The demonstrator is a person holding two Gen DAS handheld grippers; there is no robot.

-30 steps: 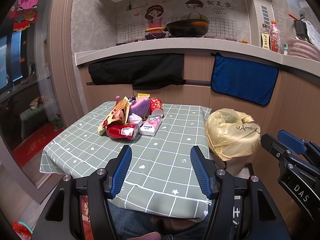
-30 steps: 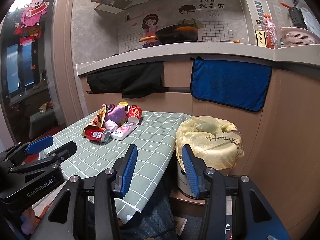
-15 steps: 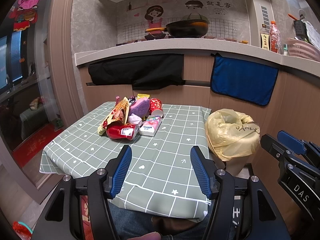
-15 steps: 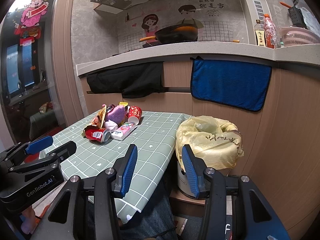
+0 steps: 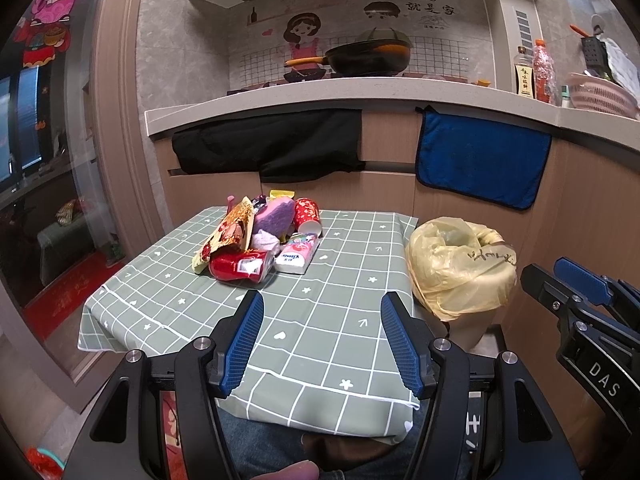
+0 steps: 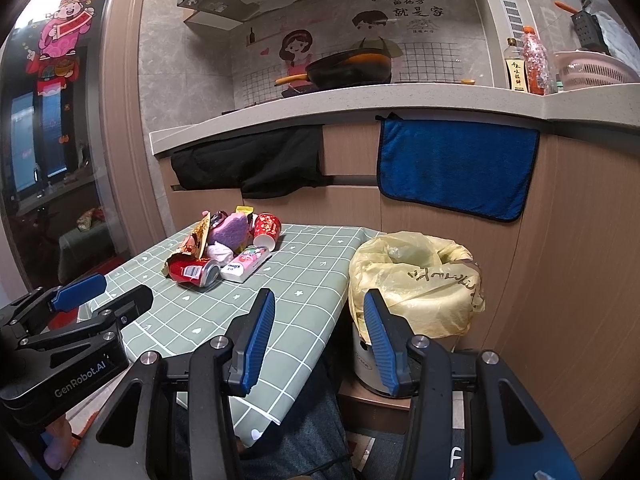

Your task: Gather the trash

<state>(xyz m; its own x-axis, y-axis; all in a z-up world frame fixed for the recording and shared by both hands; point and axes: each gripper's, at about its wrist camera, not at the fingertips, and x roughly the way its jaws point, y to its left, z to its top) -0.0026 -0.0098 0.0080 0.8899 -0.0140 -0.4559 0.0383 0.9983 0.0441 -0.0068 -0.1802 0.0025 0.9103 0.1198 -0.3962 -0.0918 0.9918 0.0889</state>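
Nothing has shifted since the earlier frames: both tongs hang where they were. Left gripper point(image 5: 322, 344) is spread wide and empty; right gripper point(image 6: 318, 342) is parted less, also empty. From the red can point(image 5: 241, 266), lying on its side on the table point(image 5: 344, 280), the left gripper sits nearer, back toward the near edge. Its long axis runs crosswise, top pointing toward the bin point(image 5: 460, 270) off the table's right edge.

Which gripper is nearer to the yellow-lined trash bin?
Right. The right gripper hangs just before the trash bin; the left gripper hangs over the table, beside it.
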